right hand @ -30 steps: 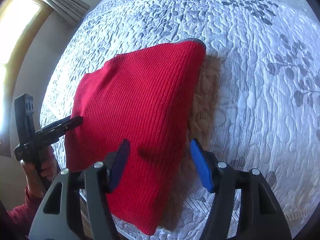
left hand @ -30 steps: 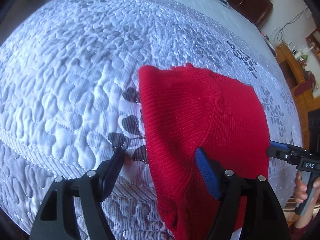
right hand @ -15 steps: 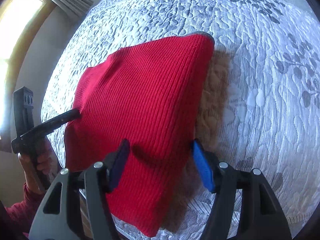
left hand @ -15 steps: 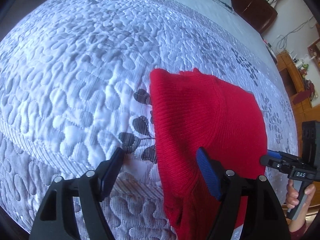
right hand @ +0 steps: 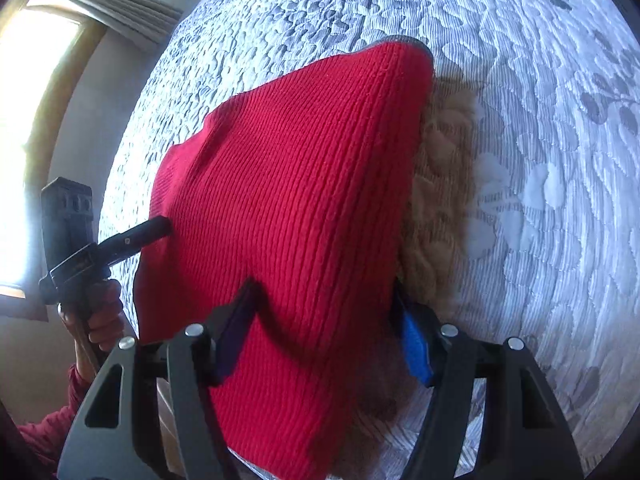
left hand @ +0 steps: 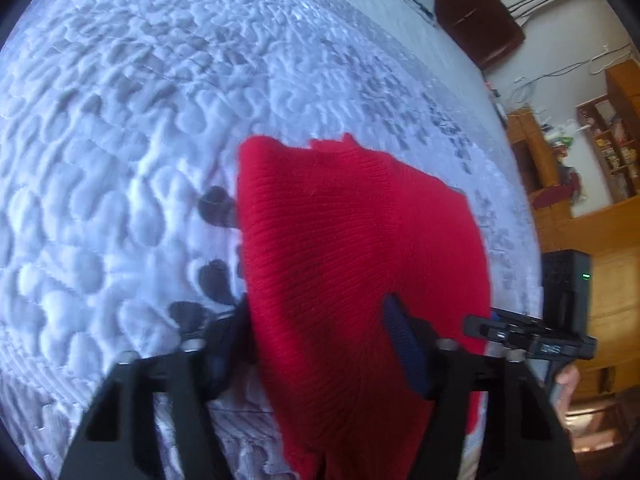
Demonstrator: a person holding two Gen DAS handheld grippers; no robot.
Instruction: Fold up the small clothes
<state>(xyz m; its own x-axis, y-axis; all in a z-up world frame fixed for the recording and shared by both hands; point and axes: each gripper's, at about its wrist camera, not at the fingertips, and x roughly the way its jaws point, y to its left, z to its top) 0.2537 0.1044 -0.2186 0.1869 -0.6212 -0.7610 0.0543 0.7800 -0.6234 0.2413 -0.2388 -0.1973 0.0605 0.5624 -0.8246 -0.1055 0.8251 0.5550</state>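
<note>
The left gripper (left hand: pixel 320 336) has its jaws spread wide, one finger at the left edge of the red knit garment (left hand: pixel 352 264) and the blue-padded finger (left hand: pixel 404 352) over the fabric; the cloth runs between them, but the jaws are not closed on it. The garment lies spread on the bed's quilted cover (left hand: pixel 120 140), a pale bedspread stitched in a leaf pattern, and its near end hangs over the bed's edge toward the camera. In the left wrist view the far corners of the garment lie flat on the quilt.

To the right, the right gripper (right hand: pixel 320 332) also straddles the garment's (right hand: pixel 288 208) near edge with its jaws released, the dark finger pressing on the ribbed knit and the blue pad (right hand: pixel 416 352) just past the garment's right edge. In the right wrist view the left gripper's tip (right hand: pixel 148 232) touches the garment's left edge, with the person's hand (right hand: pixel 100 312) wrapped around its handle. Wooden shelving (left hand: pixel 592 184) stands beyond the bed in the left wrist view.
</note>
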